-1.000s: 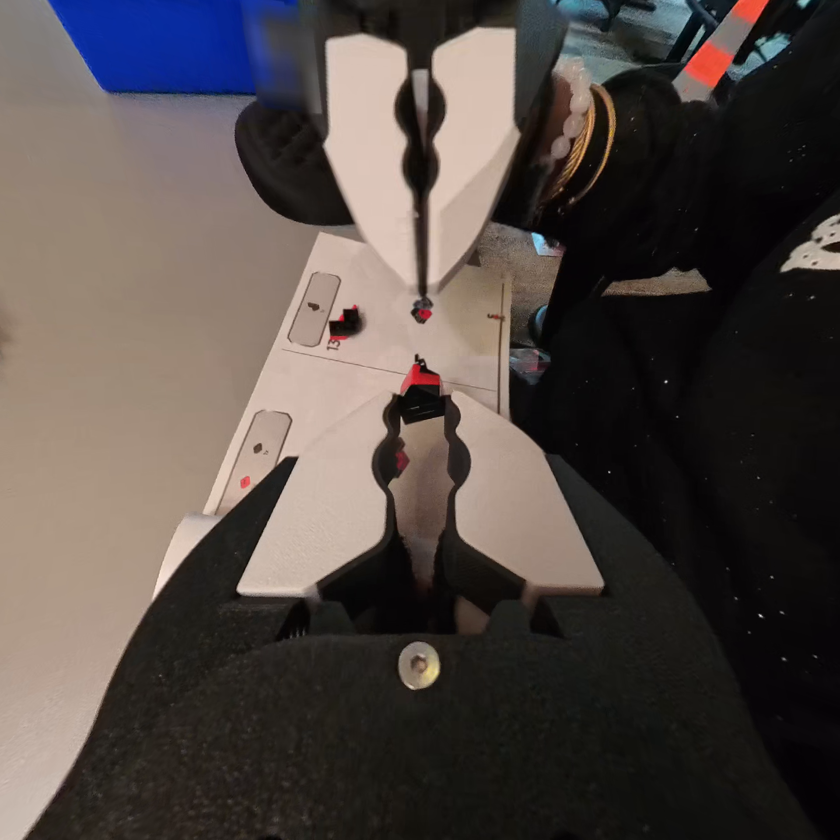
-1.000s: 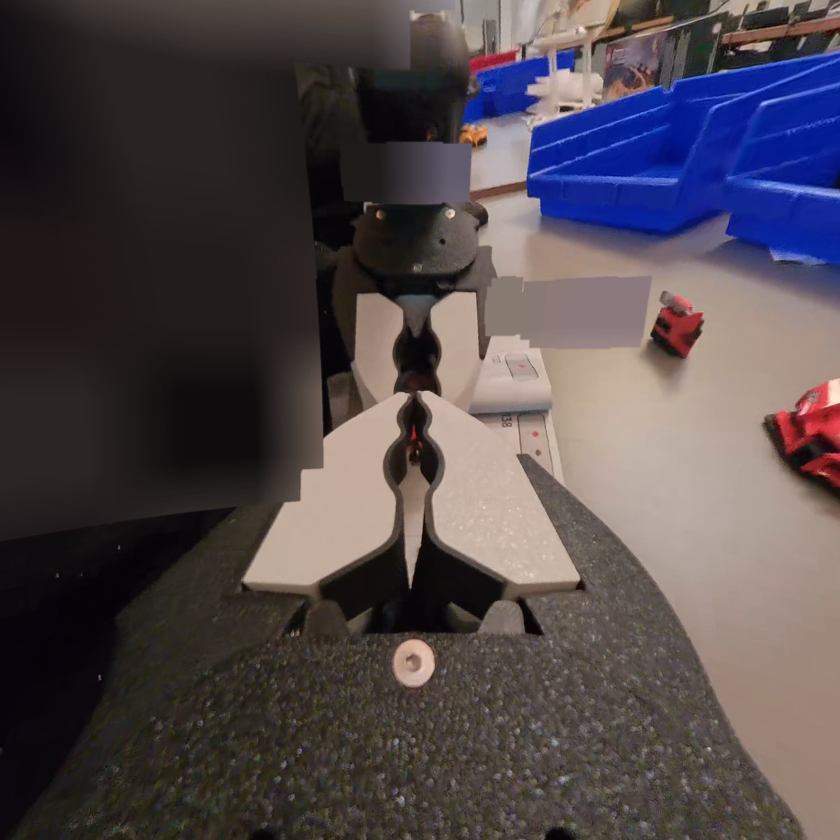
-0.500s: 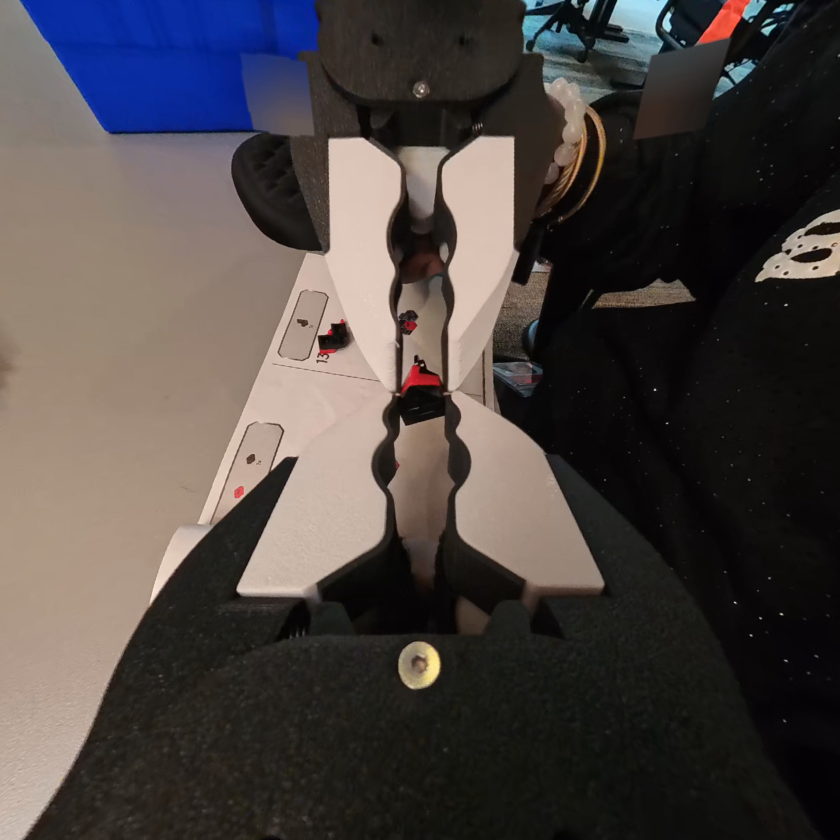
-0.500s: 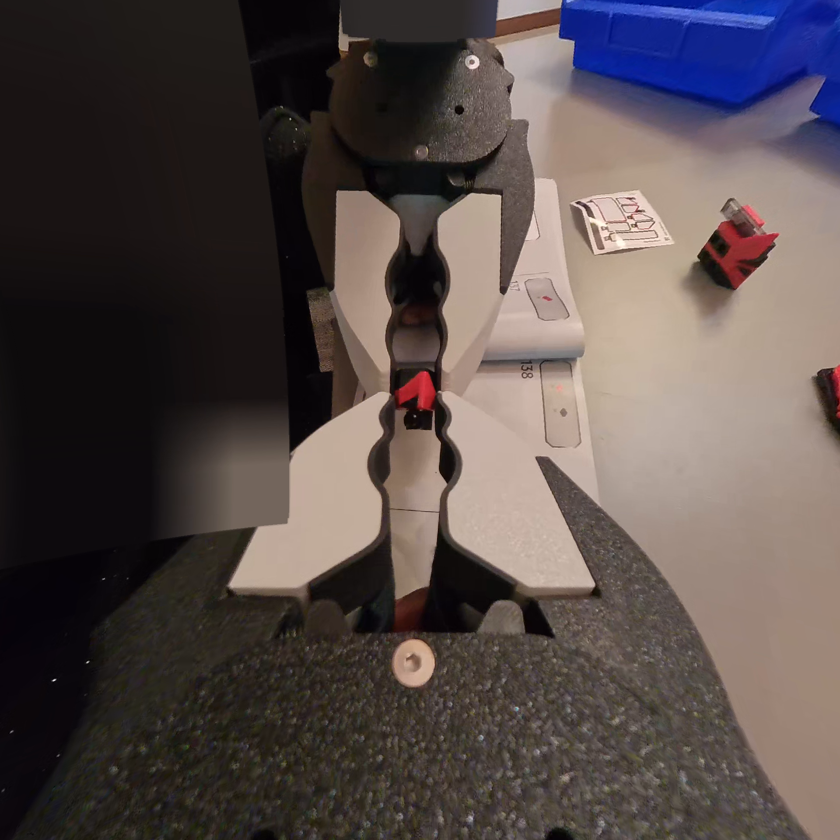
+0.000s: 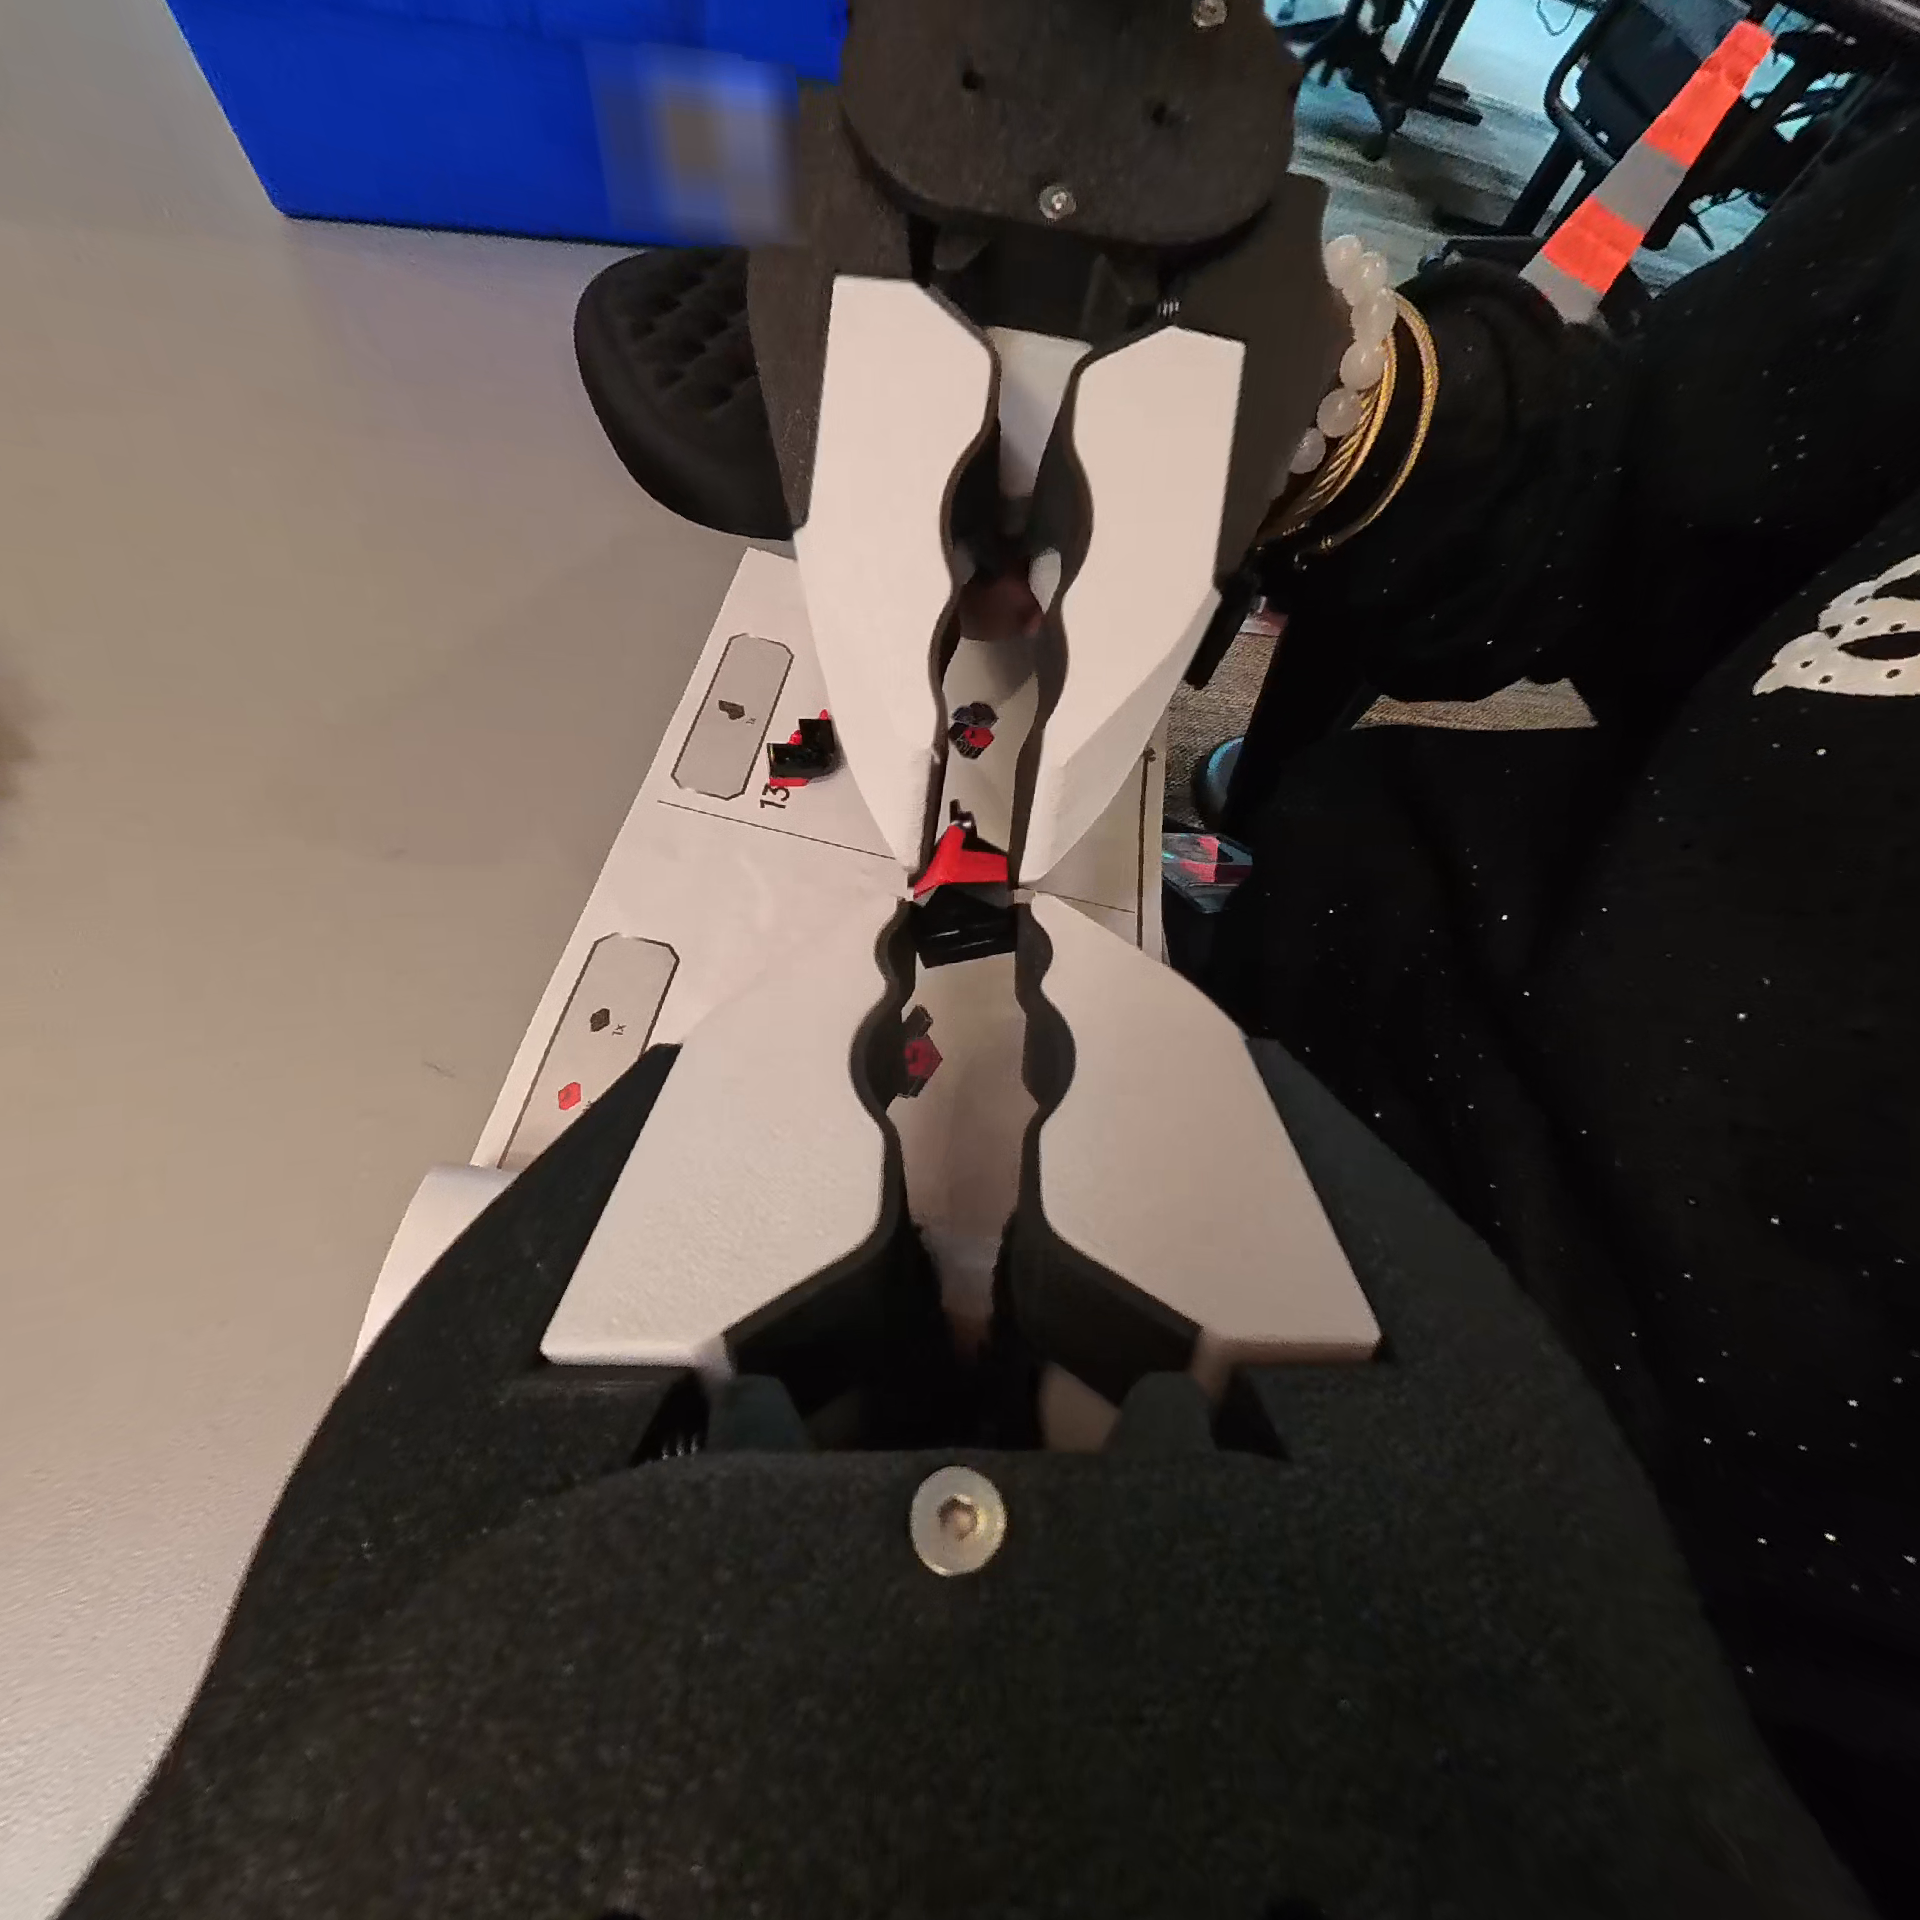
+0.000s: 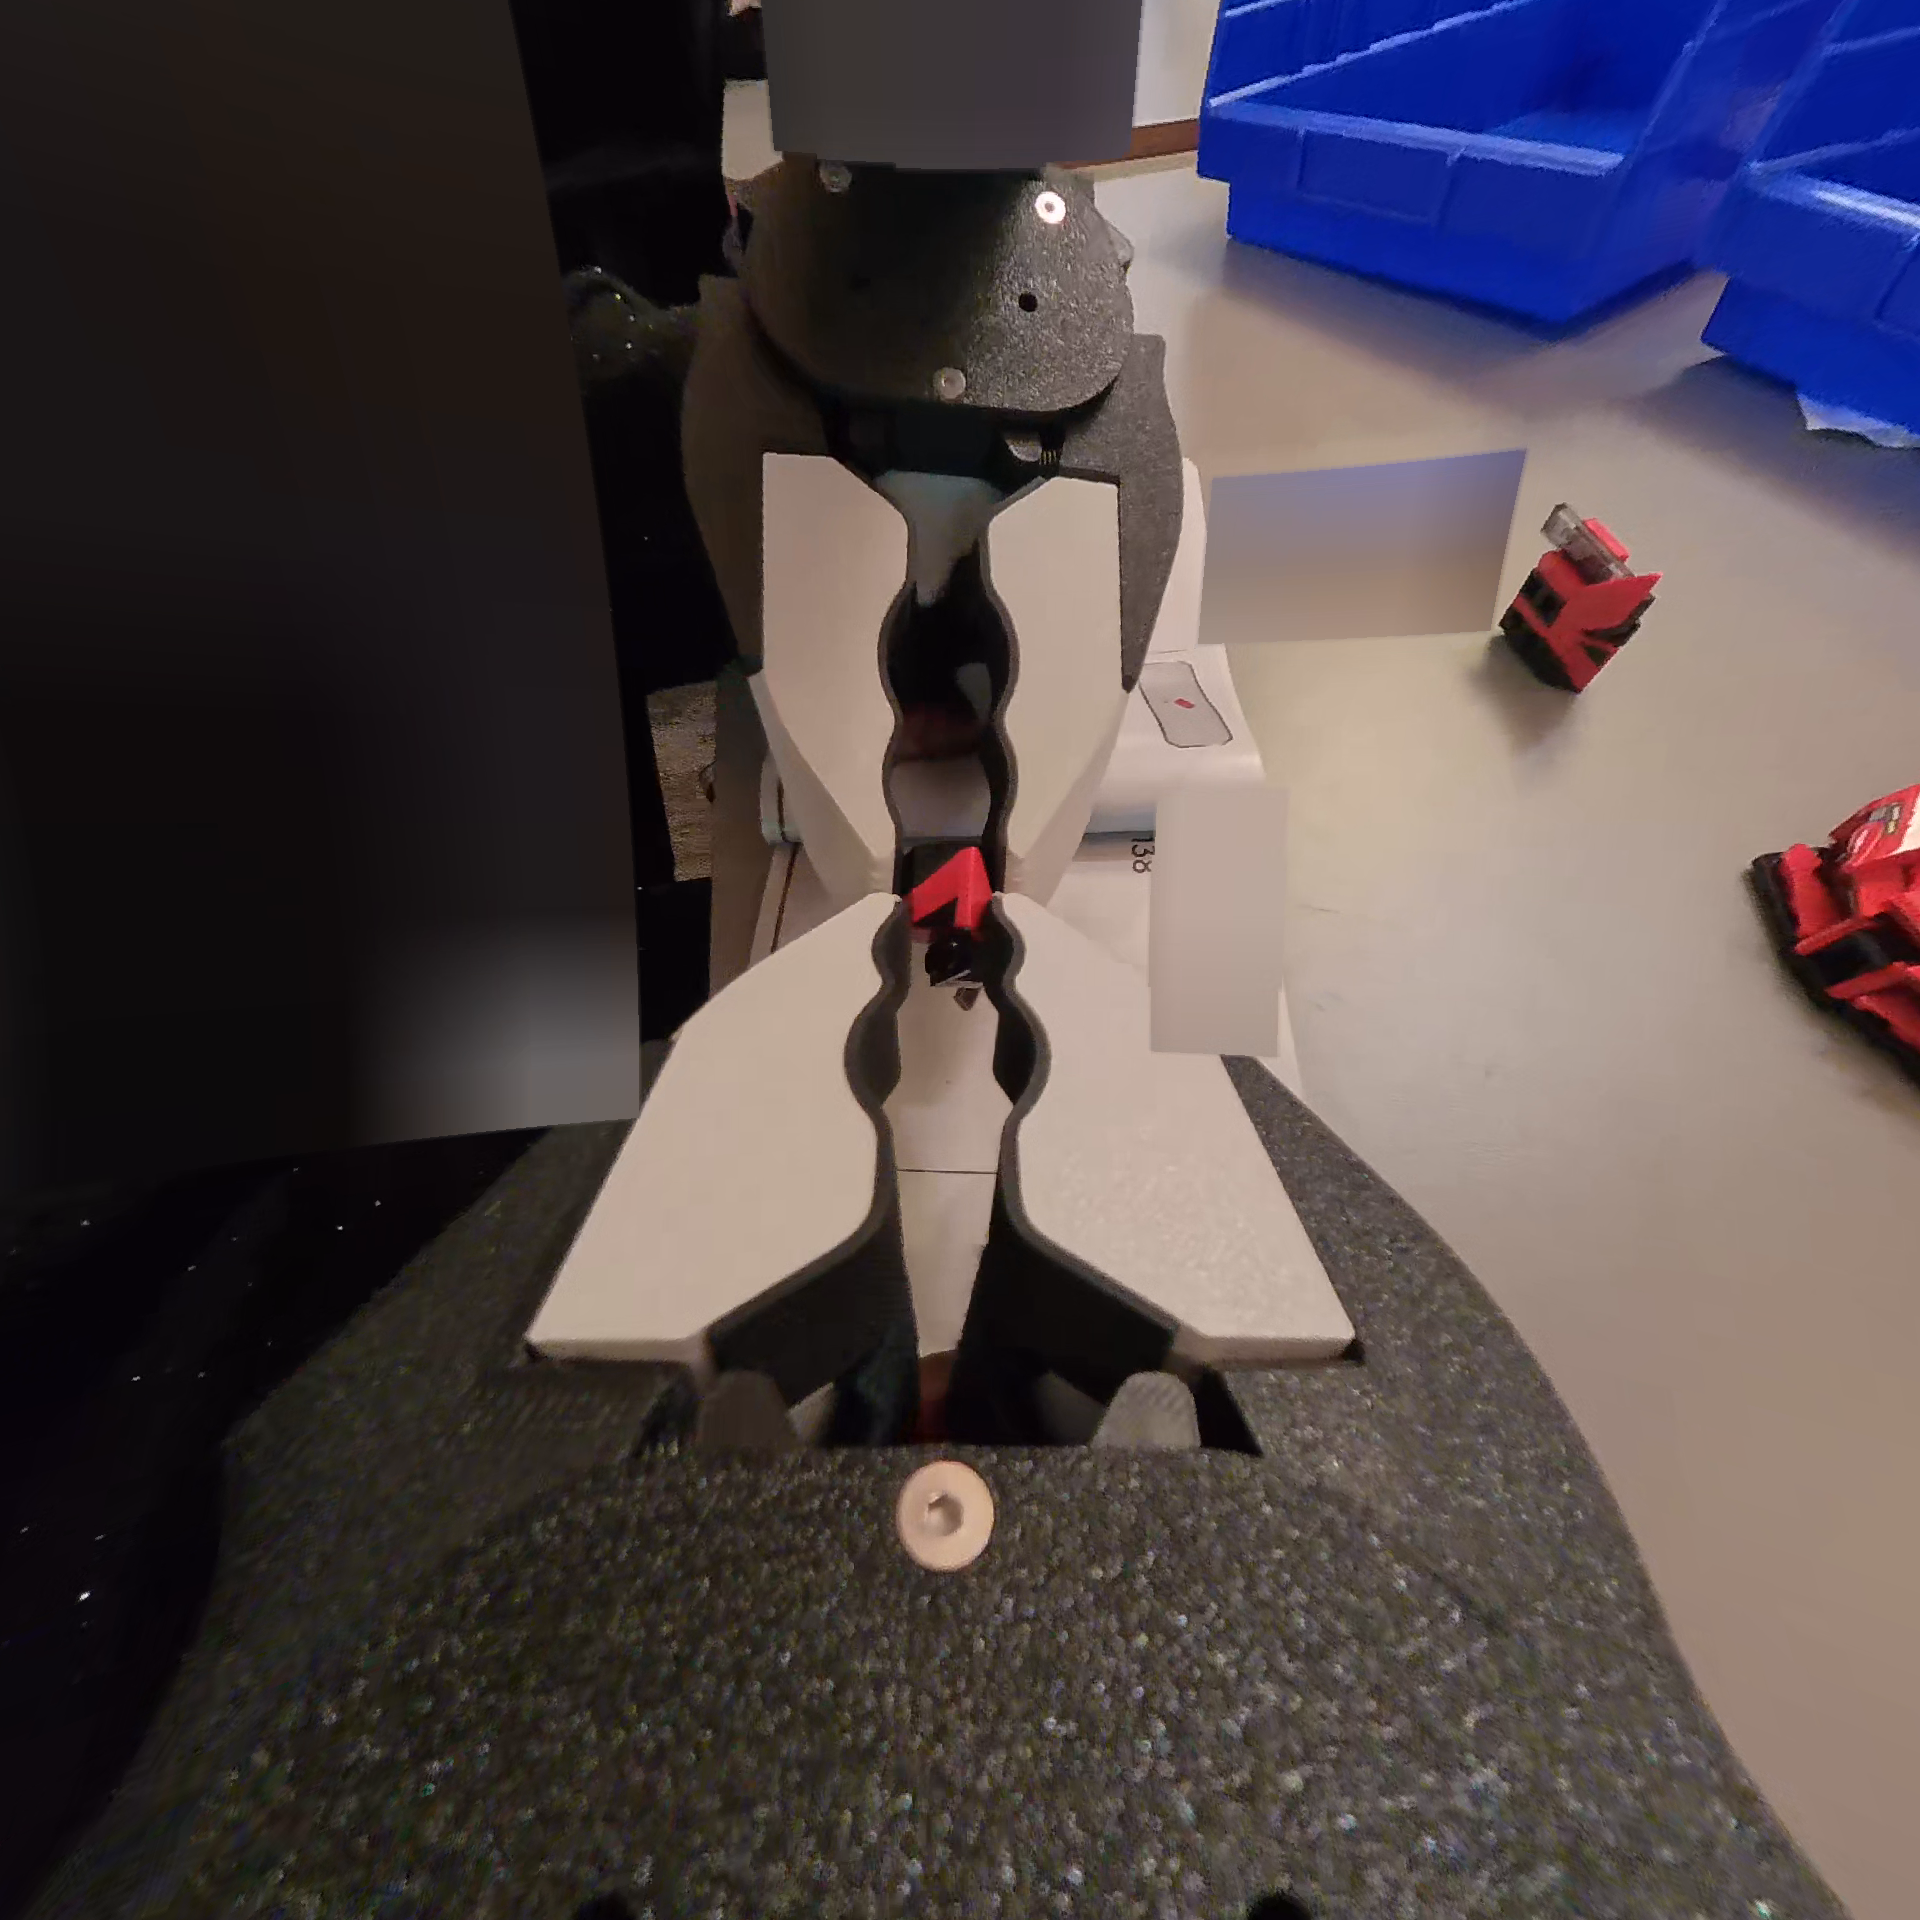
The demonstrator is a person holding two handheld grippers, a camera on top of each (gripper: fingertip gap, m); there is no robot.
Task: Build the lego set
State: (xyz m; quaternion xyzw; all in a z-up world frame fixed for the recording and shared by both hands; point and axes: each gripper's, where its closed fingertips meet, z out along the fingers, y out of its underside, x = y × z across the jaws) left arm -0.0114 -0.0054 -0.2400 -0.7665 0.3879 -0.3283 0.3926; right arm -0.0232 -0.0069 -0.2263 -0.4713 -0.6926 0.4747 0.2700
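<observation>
Tip to tip over the open instruction booklet (image 5: 748, 894): left gripper (image 5: 961, 920) and right gripper (image 6: 940, 920), facing each other head-on. Pinched between them, a small red-and-black brick assembly (image 5: 961, 883), lifted clear of the page.

Left jaws narrowed to a slim gap and gripping the black end of the assembly at the very tips. Right jaws likewise drawn close, pressing on either side of the red wedge on top. From the right wrist view, the same red wedge seen wedged where the four tips meet, with a black part tucked just inside the near jaws.

Directly below the jaws, booklet pages lying flat on the grey surface (image 5: 260, 623), printed with small parts diagrams. Behind the right jaws, a wrist wearing bead and gold bracelets (image 5: 1361, 416) above a dark sleeve.

Well off to the right of the right jaws, a small red-and-black build (image 6: 1574, 608) standing on the surface, and nearer the frame edge a larger red build (image 6: 1860, 925). Beyond both, blue bins (image 6: 1455, 187) along the far side.
</observation>
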